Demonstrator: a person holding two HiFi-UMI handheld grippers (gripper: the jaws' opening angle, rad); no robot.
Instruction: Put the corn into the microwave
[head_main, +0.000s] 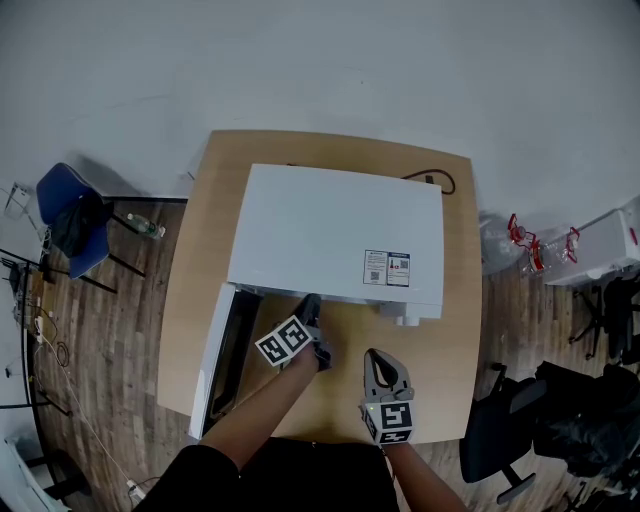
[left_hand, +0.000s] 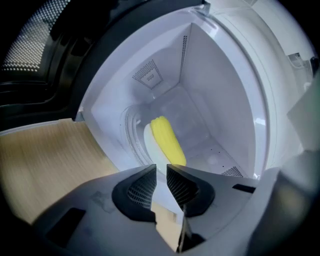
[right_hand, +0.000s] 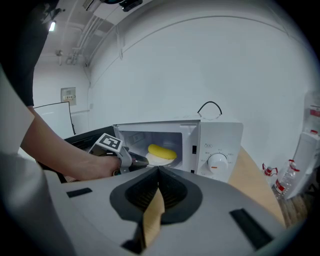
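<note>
The corn lies on a plate inside the open microwave; our left gripper is released, empty. Our right gripper is clenched.

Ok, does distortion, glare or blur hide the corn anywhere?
Left gripper view: strong fisheye, dark corners, corn sharp inside the bright microwave. Right gripper view: bent walls, corn small but clear. Head view: the microwave's top hides the corn.

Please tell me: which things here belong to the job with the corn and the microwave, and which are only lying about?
Belong to the job:
corn, lying on a white plate
microwave, its door open
left tool, at the opening

Only lying about:
blue chair
bottle on the floor
black office chair
cable behind the microwave
</note>
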